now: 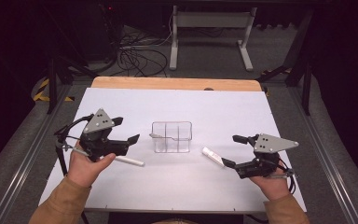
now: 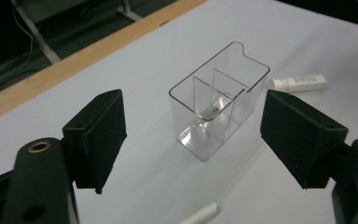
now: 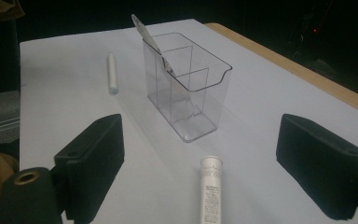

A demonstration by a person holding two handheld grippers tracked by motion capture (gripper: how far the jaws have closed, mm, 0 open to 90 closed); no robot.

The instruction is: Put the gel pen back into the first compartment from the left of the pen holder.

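Here, the left hand-held gripper [image 1: 127, 131] stands with jaws wide apart and empty, a white cylindrical stick [image 1: 129, 161] lying just below it on the white surface [image 1: 223, 112]. The right hand-held gripper [image 1: 232, 150], likewise open and empty, sits just beside a white plastic tube [image 1: 212, 156]. Between them stands a clear divided plastic container [image 1: 171, 137] holding a tilted metal utensil [image 3: 150, 41].

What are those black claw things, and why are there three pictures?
A person sits at a white table and holds a gripper in each hand: the left gripper and the right gripper. Both are open and hold nothing. One picture looks down from above; the other two come from small cameras riding on each gripper. In the middle stands a clear box with dividers, with a thin metal tool leaning inside. A white stick and a small white tube lie on the table.
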